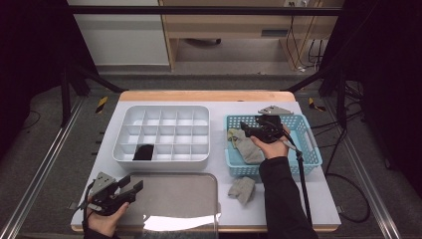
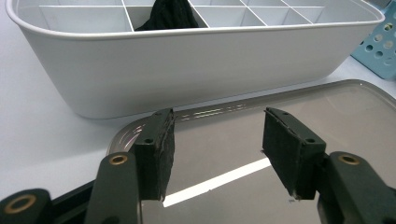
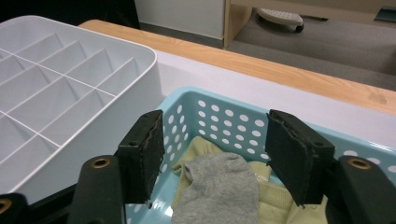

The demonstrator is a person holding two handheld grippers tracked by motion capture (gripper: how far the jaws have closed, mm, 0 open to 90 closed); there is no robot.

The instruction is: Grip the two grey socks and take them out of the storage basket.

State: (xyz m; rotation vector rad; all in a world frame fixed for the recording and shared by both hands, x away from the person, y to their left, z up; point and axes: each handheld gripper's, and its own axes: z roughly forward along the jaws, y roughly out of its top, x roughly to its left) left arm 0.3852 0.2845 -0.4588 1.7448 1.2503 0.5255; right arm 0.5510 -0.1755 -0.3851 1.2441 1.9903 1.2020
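Note:
A white divided box [image 1: 161, 112] holds a rolled black sock [image 1: 144, 152] in a front-row compartment. To its right, a blue perforated basket [image 1: 311, 149] contains a grey sock [image 1: 247, 148] and a yellowish sock [image 1: 233, 133]. My right gripper [image 1: 246, 128] hovers over the basket's left half, open with nothing between its pads; in the right gripper view [image 3: 215, 158] the grey sock [image 3: 219, 191] lies just below the jaws. Another grey sock [image 1: 242, 189] lies on the table in front of the basket. My left gripper [image 1: 130, 189] is open over the left end of a metal tray [image 1: 174, 196].
The left gripper view has its gripper [image 2: 217, 154] above the tray [image 2: 327, 121], with the white box [image 2: 187, 70] and the black sock [image 2: 166, 16] right behind. A wooden table edge [image 1: 199, 95] runs along the back. Black frame bars flank the table.

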